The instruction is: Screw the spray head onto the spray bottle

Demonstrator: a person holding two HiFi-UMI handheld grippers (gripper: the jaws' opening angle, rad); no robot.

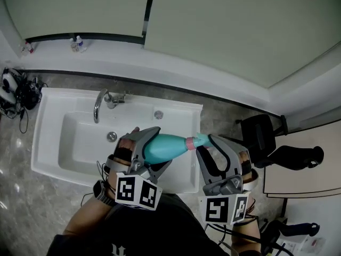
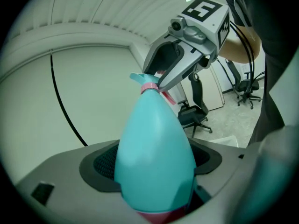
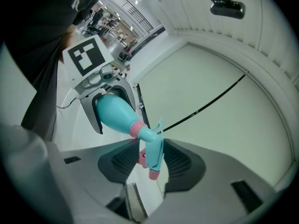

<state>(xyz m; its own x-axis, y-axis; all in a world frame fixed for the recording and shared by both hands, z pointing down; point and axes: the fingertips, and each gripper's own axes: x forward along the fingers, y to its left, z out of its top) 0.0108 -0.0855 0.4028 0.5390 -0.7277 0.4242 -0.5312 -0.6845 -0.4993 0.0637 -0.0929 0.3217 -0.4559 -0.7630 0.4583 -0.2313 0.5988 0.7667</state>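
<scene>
Office washroom: sink [image 1: 74, 143], swivel chair [image 1: 259, 134].

Spray bottle [image 1: 168, 148] in left tool [image 1: 160, 146], spray head [image 1: 198, 141] in right tool [image 1: 206, 143], seemingly above sink [image 1: 48, 143]

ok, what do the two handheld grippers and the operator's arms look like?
Both alike: left gripper and right gripper have grey plastic bodies, curved grey jaws with black textured pads, and a white cube with black square markers at the rear. Black watch on the left wrist, dark cables by the right wrist, black top.
</scene>
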